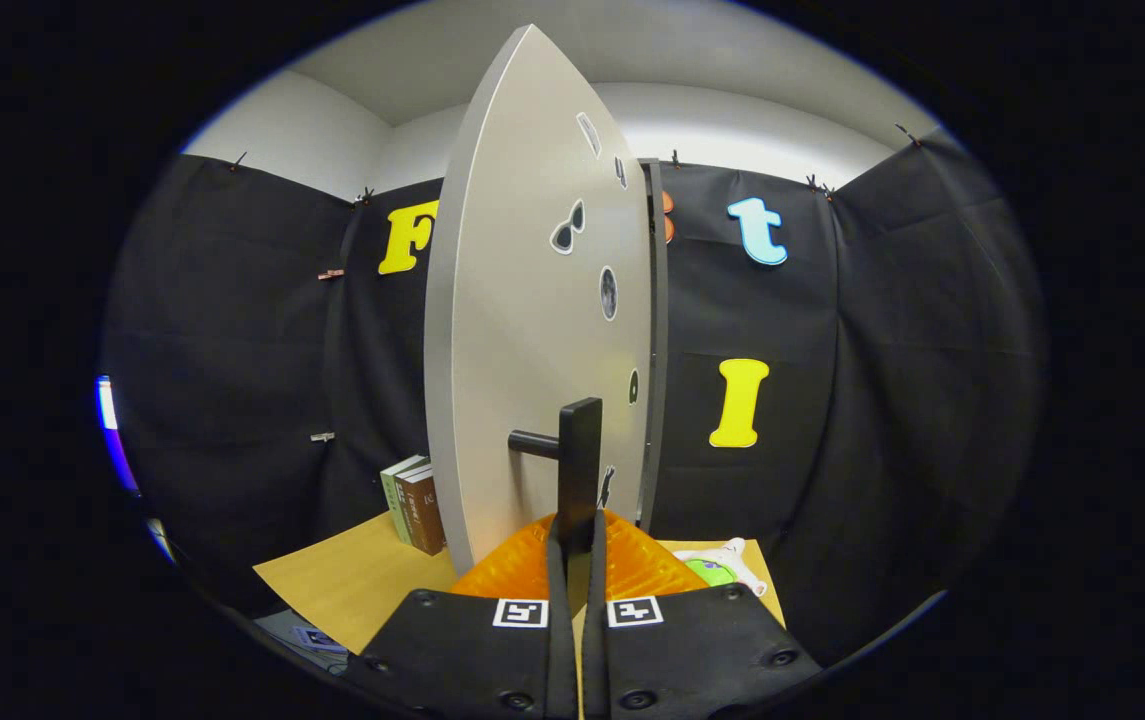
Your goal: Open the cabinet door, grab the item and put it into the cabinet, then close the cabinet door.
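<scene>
The grey cabinet door (522, 330) stands partly swung out, its face turned toward me with several stickers on it. Its dark bar handle (579, 460) runs upright just ahead of me, and my gripper (577, 545) is shut on the handle's lower end, both fingers pressed against it. The cabinet's dark edge (654, 340) rises right behind the door. A small white and green item (719, 568) lies on the wooden table (352, 580), just right of my fingers. The cabinet's inside is hidden by the door.
Two upright books (414, 505) stand on the table left of the door, close to its lower edge. The black cloth wall closes the booth behind and on both sides. The table's front left corner drops off near my fingers.
</scene>
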`<state>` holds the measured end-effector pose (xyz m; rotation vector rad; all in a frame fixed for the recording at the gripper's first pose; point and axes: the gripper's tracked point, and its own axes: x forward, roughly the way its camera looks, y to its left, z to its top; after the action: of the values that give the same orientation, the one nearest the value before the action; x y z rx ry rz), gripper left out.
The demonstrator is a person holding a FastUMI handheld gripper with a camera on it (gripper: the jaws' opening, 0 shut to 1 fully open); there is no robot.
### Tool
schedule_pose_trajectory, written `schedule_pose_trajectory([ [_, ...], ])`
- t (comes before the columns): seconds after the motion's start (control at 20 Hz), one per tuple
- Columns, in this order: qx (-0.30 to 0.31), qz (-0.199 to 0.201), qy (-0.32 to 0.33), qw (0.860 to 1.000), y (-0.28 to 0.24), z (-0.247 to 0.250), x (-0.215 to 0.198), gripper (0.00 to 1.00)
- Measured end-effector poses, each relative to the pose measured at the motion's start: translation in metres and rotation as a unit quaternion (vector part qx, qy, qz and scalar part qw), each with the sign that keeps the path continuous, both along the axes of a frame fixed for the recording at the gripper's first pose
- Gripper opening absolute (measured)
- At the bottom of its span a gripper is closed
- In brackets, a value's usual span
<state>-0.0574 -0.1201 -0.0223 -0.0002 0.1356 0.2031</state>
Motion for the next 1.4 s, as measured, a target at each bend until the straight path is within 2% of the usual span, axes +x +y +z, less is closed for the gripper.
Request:
schedule_pose_trajectory([
  [0.5, -0.006, -0.062, -0.004, 0.998, -0.043, -0.002, -0.002, 0.06],
  [0.8, -0.015, -0.088, -0.015, 0.996, -0.048, 0.01, -0.031, 0.06],
  [1.0, -0.005, -0.086, -0.032, 0.996, -0.011, 0.023, -0.065, 0.05],
  [1.15, -0.036, -0.093, -0.042, 0.994, 0.021, 0.014, -0.067, 0.05],
  [1.25, -0.038, -0.083, -0.007, 0.996, 0.055, -0.013, -0.067, 0.18],
  [1.4, -0.017, -0.083, 0.049, 0.995, 0.095, -0.06, -0.058, 0.31],
])
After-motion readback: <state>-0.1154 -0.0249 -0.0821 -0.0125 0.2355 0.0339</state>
